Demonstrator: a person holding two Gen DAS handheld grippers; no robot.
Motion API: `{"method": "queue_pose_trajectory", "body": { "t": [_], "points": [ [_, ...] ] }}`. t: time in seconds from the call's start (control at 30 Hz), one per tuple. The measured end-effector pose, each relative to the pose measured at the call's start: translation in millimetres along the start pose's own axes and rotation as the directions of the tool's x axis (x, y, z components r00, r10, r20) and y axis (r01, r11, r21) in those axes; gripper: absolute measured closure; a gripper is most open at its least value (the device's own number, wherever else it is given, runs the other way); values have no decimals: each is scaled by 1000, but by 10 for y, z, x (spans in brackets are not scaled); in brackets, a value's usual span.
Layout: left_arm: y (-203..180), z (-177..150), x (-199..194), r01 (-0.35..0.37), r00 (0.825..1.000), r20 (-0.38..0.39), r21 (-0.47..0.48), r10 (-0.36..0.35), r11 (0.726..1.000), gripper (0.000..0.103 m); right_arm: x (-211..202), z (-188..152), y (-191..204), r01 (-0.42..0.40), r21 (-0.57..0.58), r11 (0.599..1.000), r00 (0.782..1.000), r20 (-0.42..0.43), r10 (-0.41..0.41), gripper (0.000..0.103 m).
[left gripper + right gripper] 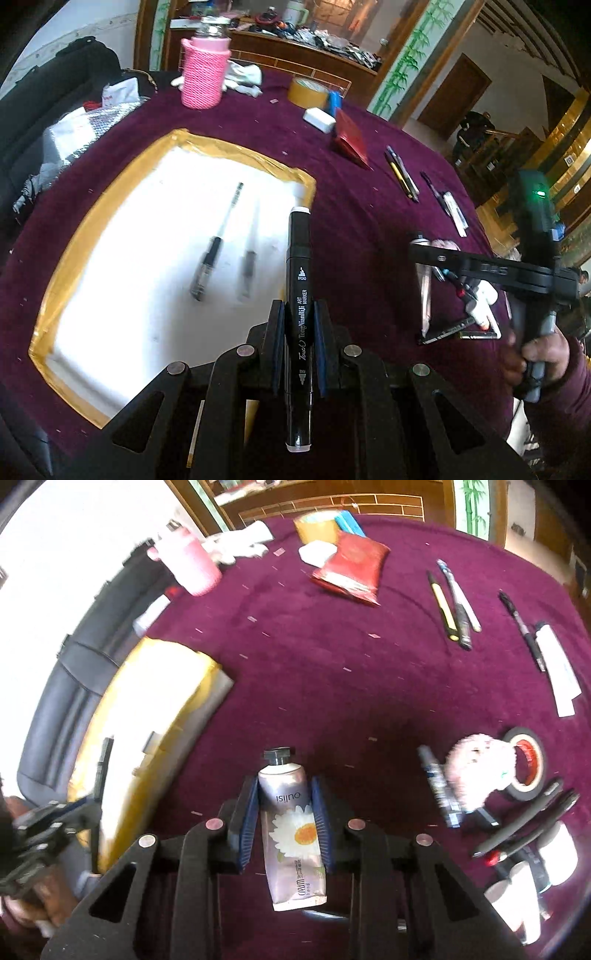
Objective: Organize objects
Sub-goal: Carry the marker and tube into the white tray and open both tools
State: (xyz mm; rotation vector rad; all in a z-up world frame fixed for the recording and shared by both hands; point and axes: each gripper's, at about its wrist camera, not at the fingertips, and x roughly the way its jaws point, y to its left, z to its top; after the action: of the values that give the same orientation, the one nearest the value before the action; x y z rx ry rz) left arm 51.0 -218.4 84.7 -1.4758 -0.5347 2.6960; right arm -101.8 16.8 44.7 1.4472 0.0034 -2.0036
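While you hover over maroon table, white tray with tape-wrapped rim lies below left gripper, two blurred pens inside. Your left gripper pinches black marker, tip over tray's edge. Your right gripper clamps hand-cream tube, cap forward, above cloth. Pen cluster lies right.

Bamboo-painted pillar, wooden door
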Motion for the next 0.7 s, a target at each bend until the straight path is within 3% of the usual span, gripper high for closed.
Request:
{"method": "queue_pose_trajectory", "body": {
  "t": [0.17,0.33,0.6,0.7],
  "points": [
    [260,133,-63,-23,1000,16,-13,23,1000,91,-82,110,381,-129,39,991,991,37,128,77],
    [539,310,9,-45,999,2,-4,45,999,91,-3,308,784,-251,93,964,968,47,247,77],
    [849,689,471,-32,998,-59,17,32,999,91,817,696,1235,-308,293,905,948,15,318,77],
    [1007,780,652,-21,996,-90,-6,20,1000,91,1098,803,1401,-267,320,909,959,-4,284,77]
  ]
}}
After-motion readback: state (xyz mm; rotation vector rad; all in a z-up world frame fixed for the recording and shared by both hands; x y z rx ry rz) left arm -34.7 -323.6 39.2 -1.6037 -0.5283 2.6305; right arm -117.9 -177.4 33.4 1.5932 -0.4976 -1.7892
